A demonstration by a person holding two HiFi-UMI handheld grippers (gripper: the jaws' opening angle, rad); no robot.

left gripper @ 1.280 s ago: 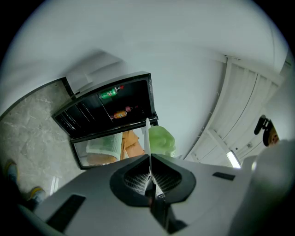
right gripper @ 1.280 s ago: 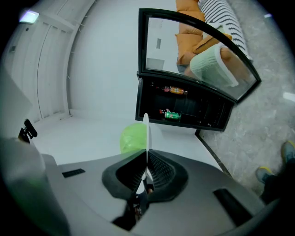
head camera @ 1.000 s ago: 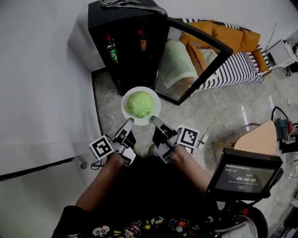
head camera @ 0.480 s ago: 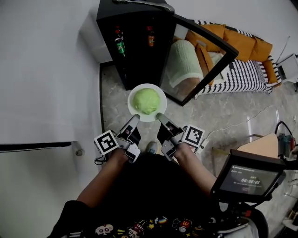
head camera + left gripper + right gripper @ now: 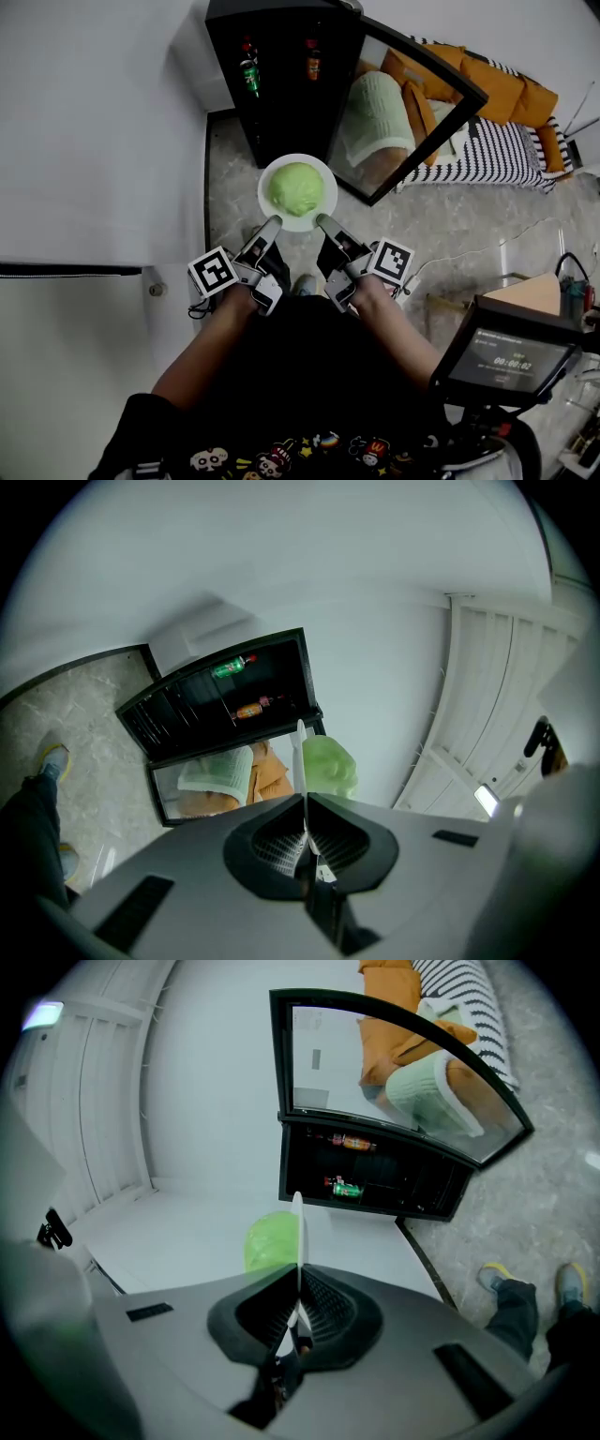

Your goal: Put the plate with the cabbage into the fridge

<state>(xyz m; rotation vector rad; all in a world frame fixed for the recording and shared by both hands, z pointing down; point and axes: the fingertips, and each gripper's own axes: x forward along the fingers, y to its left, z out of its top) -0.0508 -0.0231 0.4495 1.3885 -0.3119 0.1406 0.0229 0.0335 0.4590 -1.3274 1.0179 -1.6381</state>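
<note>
A white plate [image 5: 277, 214] carrying a green cabbage [image 5: 296, 187] hangs in the air in front of the black fridge [image 5: 281, 66], whose glass door [image 5: 422, 112] stands open to the right. My left gripper [image 5: 273, 224] is shut on the plate's near-left rim, my right gripper [image 5: 322, 222] on its near-right rim. In the left gripper view the plate [image 5: 301, 752] shows edge-on between the jaws with the cabbage [image 5: 329, 767] behind it. The right gripper view shows the same plate [image 5: 298, 1232] edge-on and the cabbage [image 5: 272, 1240] to its left.
Bottles [image 5: 250, 75] and a can [image 5: 312, 64] stand on the fridge's shelves. A white wall [image 5: 94, 131] runs along the left. An orange-cushioned striped sofa [image 5: 497, 122] lies at the right, a cable [image 5: 487, 248] crosses the marble floor, and a monitor [image 5: 511, 361] sits at the lower right.
The plate with the cabbage, held by both grippers, has moved closer to the open fridge, and the fridge has shifted nearer in the head view.
</note>
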